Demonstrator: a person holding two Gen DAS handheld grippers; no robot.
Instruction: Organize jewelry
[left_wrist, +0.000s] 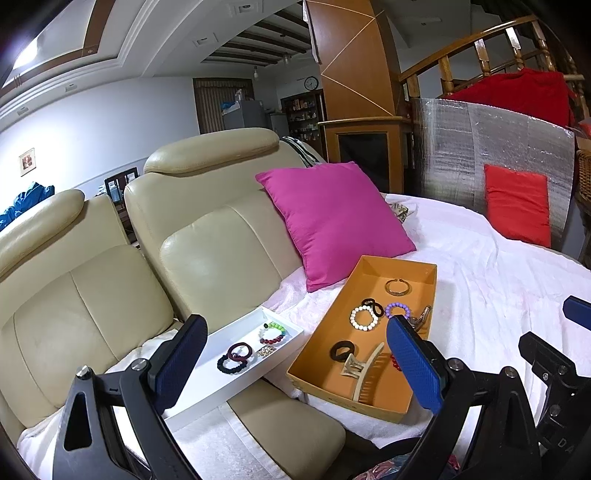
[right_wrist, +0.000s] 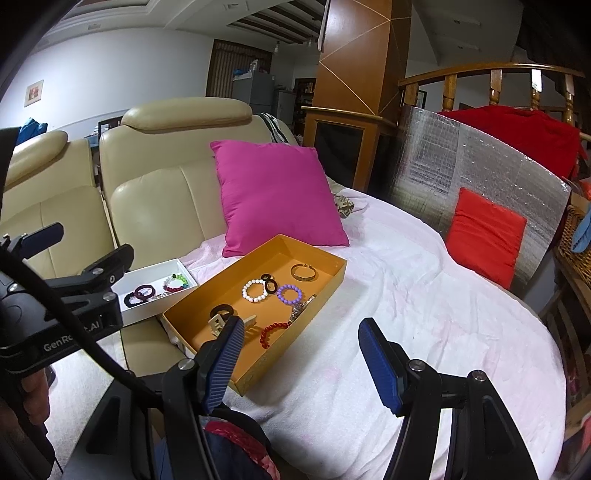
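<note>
An orange box (left_wrist: 428, 275) (right_wrist: 334, 275) on the white-covered seat holds a white bead bracelet (left_wrist: 364, 318) (right_wrist: 255, 290), purple bead bracelet (left_wrist: 397, 309) (right_wrist: 289, 293), gold bangle (left_wrist: 397, 287) (right_wrist: 303, 272), black hair ties (left_wrist: 343, 350), a beige claw clip (left_wrist: 364, 369), a red bead bracelet (right_wrist: 271, 333) and a watch (right_wrist: 301, 308). A white tray (left_wrist: 236, 384) (right_wrist: 147, 275) left of it holds several bracelets and hair ties. My left gripper (left_wrist: 295, 363) is open and empty above both containers. My right gripper (right_wrist: 301, 363) is open and empty near the box's front corner.
A magenta pillow (left_wrist: 332, 221) (right_wrist: 277, 195) leans on the beige leather sofa back (left_wrist: 207, 236) behind the box. A red cushion (left_wrist: 517, 206) (right_wrist: 484, 236) rests against a silver foil panel (right_wrist: 480, 166) at the right. White cloth (right_wrist: 424, 295) covers the seat.
</note>
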